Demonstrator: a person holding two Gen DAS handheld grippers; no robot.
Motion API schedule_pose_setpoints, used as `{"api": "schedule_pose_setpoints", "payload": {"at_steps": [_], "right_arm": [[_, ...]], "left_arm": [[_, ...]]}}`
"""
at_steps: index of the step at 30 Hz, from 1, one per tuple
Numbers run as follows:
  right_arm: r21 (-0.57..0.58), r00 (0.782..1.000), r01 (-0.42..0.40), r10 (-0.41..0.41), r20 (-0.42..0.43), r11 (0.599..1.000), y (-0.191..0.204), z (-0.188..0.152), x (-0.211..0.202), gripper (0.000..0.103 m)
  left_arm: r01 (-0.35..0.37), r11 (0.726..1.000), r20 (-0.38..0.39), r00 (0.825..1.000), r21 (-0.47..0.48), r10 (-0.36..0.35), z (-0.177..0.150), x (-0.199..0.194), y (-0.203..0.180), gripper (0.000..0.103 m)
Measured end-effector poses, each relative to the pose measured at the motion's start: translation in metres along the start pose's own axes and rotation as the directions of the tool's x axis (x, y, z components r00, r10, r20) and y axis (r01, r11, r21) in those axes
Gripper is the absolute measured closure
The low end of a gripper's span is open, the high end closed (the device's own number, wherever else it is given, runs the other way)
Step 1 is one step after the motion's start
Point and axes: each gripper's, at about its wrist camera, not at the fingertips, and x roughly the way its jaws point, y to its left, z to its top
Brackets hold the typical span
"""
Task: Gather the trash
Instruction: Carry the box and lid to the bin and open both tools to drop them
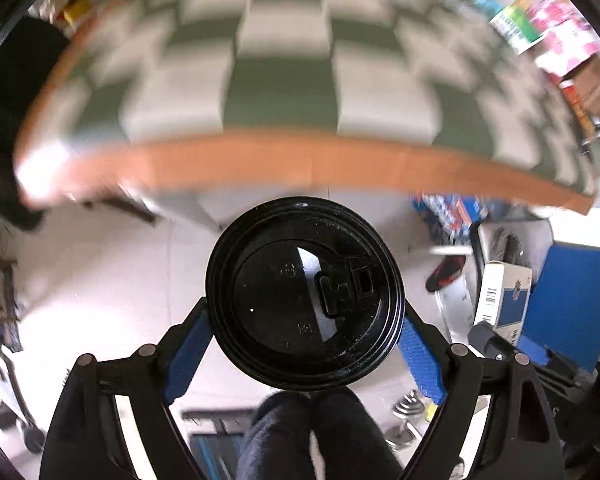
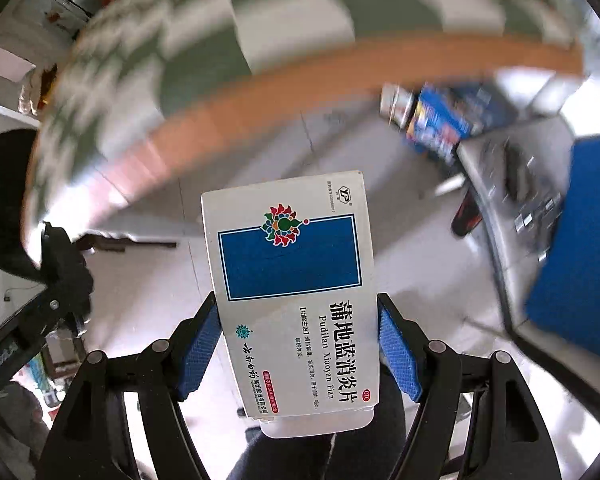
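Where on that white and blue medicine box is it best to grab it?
Across its two long narrow edges, coming from the short end, much as the right gripper holds the medicine box now. The box is flat and stiff, so the blue pads sit squarely on the parallel edges and the wide printed face stays free.

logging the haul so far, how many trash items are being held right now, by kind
lidded cups: 1, the black-lidded cup clamped in the left tool
medicine boxes: 1, the white and blue box clamped in the right tool
total: 2
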Motion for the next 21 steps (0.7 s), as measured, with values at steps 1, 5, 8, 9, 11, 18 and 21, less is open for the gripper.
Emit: {"api": "schedule_pose_setpoints", "payload": {"at_steps": [1,5,8,9,11,18,21], "right_arm": [[0.006,1.000,-0.006,0.006,-0.017,1.000,-0.006,-0.002,0.016,0.027],[0.041,0.993,-0.056,0.061,-0.105,0.998,-0.036,-0.011,0.113,0.027],[0.061,0.985,-0.077,0.086,-0.153,0.995,-0.052,-0.014,0.172,0.027],[0.079,0.978,-0.094,0.107,-0.179,0.992,-0.058,-0.016,0.202,0.027],[0.100,0.971,-0.111,0.129,-0.201,0.989,-0.066,-0.017,0.235,0.027],[0.135,0.945,-0.178,0.207,-0.252,0.975,-0.077,-0.012,0.335,0.001],[0.097,0.955,-0.141,0.161,-0.250,0.985,-0.076,-0.011,0.346,0.000]], "left_arm": [[0.004,1.000,-0.021,1.000,-0.010,-0.004,-0.003,0.020,0.002,0.017],[0.072,0.991,-0.138,0.987,-0.113,-0.087,-0.016,0.124,0.018,0.017],[0.112,0.973,-0.220,0.963,-0.200,-0.156,-0.027,0.201,0.033,0.017],[0.121,0.969,-0.239,0.956,-0.215,-0.172,-0.029,0.218,0.036,0.017],[0.128,0.963,-0.275,0.942,-0.238,-0.194,-0.034,0.254,0.043,0.016],[0.091,0.973,-0.285,0.947,-0.214,-0.151,-0.034,0.300,0.053,0.000],[0.036,0.983,-0.248,0.965,-0.181,-0.081,-0.035,0.294,0.061,0.000]]}}
